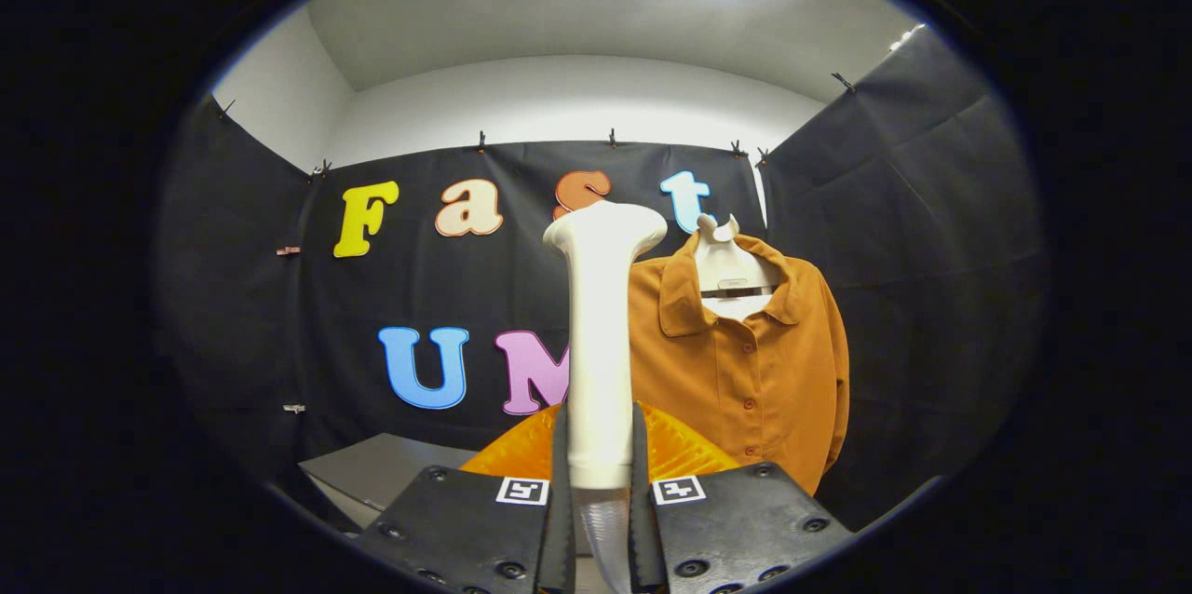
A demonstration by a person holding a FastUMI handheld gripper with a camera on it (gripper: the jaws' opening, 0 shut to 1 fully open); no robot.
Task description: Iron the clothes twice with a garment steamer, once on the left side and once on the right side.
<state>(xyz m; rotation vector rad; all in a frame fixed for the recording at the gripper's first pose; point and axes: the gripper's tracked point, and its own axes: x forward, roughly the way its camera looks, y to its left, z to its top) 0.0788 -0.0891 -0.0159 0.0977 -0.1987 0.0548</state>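
One garment steamer (pixel 601 333) was present, a single pale unit standing upright between the two fingers of the gripper (pixel 599 482). Its long axis ran vertically, rising from the finger gap to a flared head at the top; the head sat level with the collar of the shirt and its broad end spread sideways, left and right. Which way the steam face pointed could not be determined from where I stood. Both fingers (pixel 562 492) pressed against the lower part of the handle, one on each side, so the tongs were closed on the steamer and gripping it. Below the clamped section a darker, curved length of the steamer continued down between the fingers. One shirt (pixel 754 371), orange-brown with a collar and a buttoned front, hung beyond the fingers and to the right of the steamer, on a single pale hanger form (pixel 731 263) showing at the open neck. Four buttons were countable on the placket. The steamer's shaft overlapped the shirt's left edge in the view; whether the two touched could not be told. One orange ribbed object (pixel 521 454) lay just behind the fingers at the foot of the steamer, partly covered by them. One grey table (pixel 382 468) stood to the left, below the black cloth wall (pixel 931 249).
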